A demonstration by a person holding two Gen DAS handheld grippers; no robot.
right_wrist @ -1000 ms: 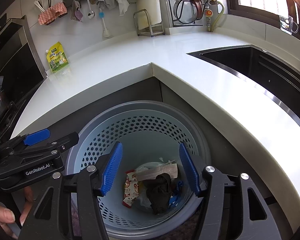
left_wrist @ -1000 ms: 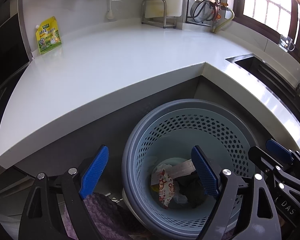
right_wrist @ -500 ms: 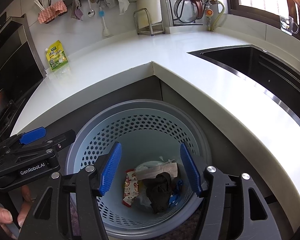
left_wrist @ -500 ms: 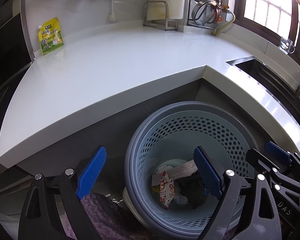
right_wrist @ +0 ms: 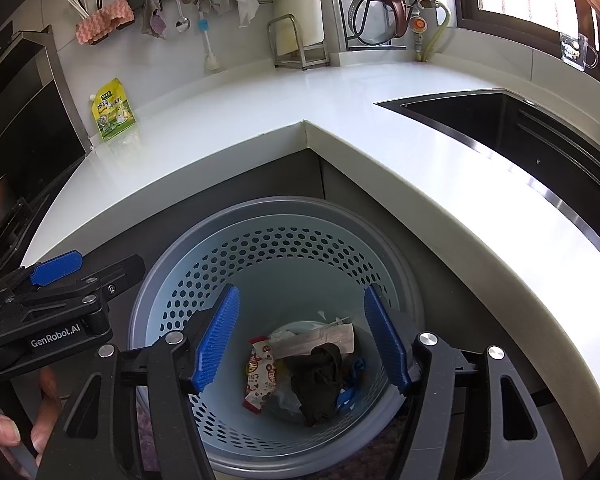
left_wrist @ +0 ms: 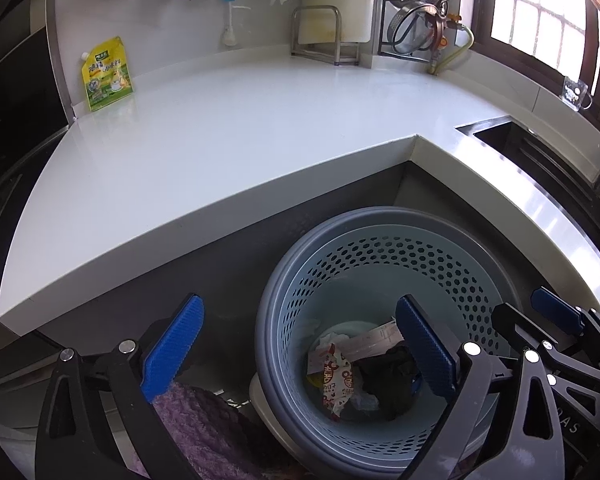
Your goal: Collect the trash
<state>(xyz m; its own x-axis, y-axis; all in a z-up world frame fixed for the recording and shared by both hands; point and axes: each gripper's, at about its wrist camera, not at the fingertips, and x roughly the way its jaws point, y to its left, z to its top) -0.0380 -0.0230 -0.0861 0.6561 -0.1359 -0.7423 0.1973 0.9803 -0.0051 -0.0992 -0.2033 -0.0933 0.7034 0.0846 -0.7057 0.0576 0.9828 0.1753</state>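
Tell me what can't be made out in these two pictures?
- Bin floor: both views, covered by the dark cloth and red wrapper.
- Green pouch print: too small.
- Purple fabric: left view, cut off by the bottom edge.
- Sink inside: dark in both views.

Bright daylight from the blown-out window [left_wrist: 540, 20] (upper right), glaring off the white table [right_wrist: 480, 184]; sharp centrally, strongly fisheye-curved and dark at corners.

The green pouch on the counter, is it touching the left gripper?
Apart. In the left wrist view the green pouch stands at the back of the counter by the wall, while the left gripper hangs open near the bin, bare countertop between them.
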